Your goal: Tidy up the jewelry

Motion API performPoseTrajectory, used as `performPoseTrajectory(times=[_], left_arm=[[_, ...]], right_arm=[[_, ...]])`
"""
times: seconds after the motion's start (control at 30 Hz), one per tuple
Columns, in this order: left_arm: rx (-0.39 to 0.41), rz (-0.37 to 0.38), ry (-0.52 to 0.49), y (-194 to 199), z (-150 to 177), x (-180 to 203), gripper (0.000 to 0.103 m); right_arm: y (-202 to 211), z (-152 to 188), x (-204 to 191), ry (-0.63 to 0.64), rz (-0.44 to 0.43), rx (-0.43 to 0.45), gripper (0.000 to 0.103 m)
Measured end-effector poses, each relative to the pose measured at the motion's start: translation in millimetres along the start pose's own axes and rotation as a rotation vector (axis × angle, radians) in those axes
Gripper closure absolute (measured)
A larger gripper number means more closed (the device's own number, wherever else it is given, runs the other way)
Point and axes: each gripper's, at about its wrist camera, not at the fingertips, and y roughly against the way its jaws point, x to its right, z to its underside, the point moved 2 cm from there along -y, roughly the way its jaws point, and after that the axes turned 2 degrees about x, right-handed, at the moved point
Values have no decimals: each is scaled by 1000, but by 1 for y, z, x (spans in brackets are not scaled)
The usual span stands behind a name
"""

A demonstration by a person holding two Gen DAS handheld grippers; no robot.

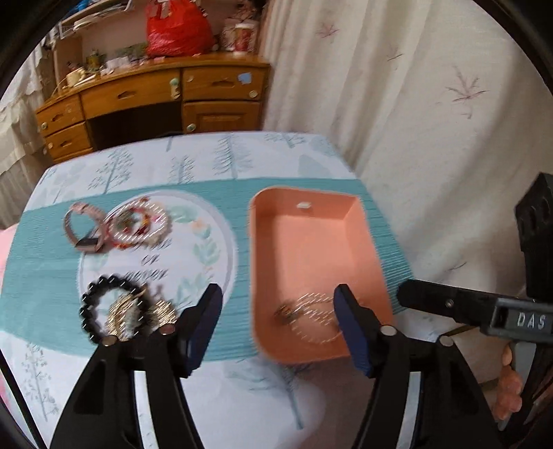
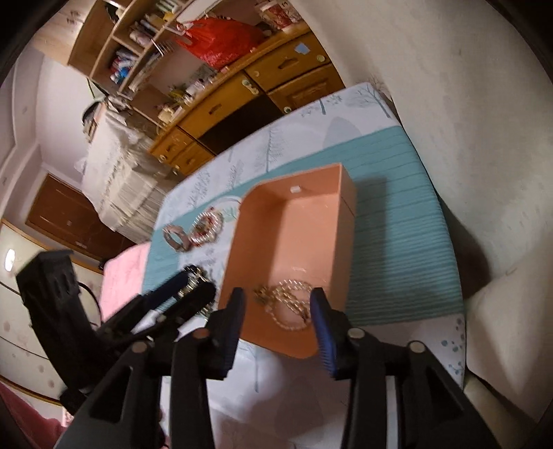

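A pink tray (image 1: 311, 241) stands on the right half of the tablecloth, with a gold chain necklace (image 1: 312, 321) lying at its near end. Left of the tray lie a black bead bracelet (image 1: 90, 311), gold pieces (image 1: 126, 316), a pink watch (image 1: 81, 229) and coloured bracelets (image 1: 138, 224). My left gripper (image 1: 278, 305) hangs open over the tray's left rim, with nothing held. My right gripper (image 2: 278, 300) is open above the necklace (image 2: 290, 302) in the tray (image 2: 311, 224); its pads do not press the chain. The left gripper (image 2: 188, 288) shows beside it.
A wooden desk (image 1: 155, 96) with a red bag (image 1: 176, 31) stands beyond the table's far edge. A pale curtain (image 1: 414, 121) hangs close along the right side. A pink cloth (image 2: 128, 273) lies off the left edge. A hand (image 1: 508, 390) shows at the lower right.
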Motion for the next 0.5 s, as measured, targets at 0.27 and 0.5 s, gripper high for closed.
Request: performPoseTrajectory(times=[0.27, 0.5], left_arm=[[-155, -158, 99, -2, 38, -55, 29], [-262, -321, 57, 9, 65, -110, 24]], right_arm=[[-22, 39, -25, 7, -57, -39, 60], [-43, 74, -73, 85, -52, -16, 44]])
